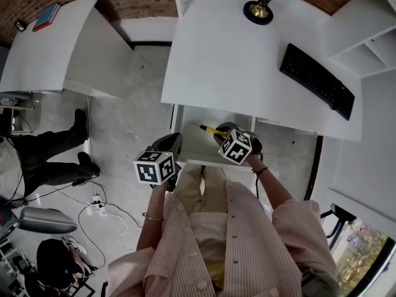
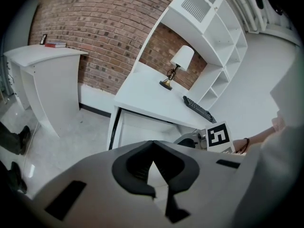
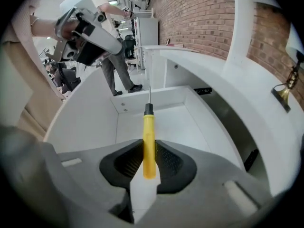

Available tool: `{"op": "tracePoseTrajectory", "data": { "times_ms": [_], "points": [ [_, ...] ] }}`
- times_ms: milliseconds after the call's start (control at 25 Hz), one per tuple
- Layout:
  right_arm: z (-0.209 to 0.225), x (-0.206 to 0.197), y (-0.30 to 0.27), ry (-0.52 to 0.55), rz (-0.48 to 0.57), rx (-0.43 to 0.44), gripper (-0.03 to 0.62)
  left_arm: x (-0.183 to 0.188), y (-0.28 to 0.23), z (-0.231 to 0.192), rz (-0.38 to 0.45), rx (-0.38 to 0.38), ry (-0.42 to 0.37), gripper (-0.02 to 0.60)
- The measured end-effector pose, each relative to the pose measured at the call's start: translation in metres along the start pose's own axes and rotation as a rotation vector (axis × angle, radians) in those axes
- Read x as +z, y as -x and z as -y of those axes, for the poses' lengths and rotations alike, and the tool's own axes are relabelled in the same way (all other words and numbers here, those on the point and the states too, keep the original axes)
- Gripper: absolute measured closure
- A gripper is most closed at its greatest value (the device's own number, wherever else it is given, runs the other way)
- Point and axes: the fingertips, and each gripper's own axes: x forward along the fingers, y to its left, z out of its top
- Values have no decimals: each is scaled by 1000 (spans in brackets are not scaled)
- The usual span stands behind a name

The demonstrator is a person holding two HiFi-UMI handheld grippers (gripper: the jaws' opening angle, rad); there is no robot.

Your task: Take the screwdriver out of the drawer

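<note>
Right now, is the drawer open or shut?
Open: the drawer stands pulled out from under the desk, its white floor showing.

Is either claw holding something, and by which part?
The right gripper holds the screwdriver by the rear half of its yellow handle. The left gripper holds nothing; its jaws are together.

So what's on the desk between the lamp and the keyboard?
Nothing. The head view shows only bare white desk between the lamp and the keyboard.
</note>
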Motion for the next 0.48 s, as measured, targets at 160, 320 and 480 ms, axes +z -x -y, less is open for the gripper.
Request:
{"op": "tracePoseTrajectory", "data": {
  "times_ms": [160,320,480],
  "points": [
    [2,17,23,-3,65,-26,517,12,7,6,56,-30,-24,583],
    [3,34,46,-22,131,-59,517,25,17,11,107,-42,-57,583],
    [2,52,69,-58,211,-85,517,35,29,14,157,-45,-74,583]
  ]
}}
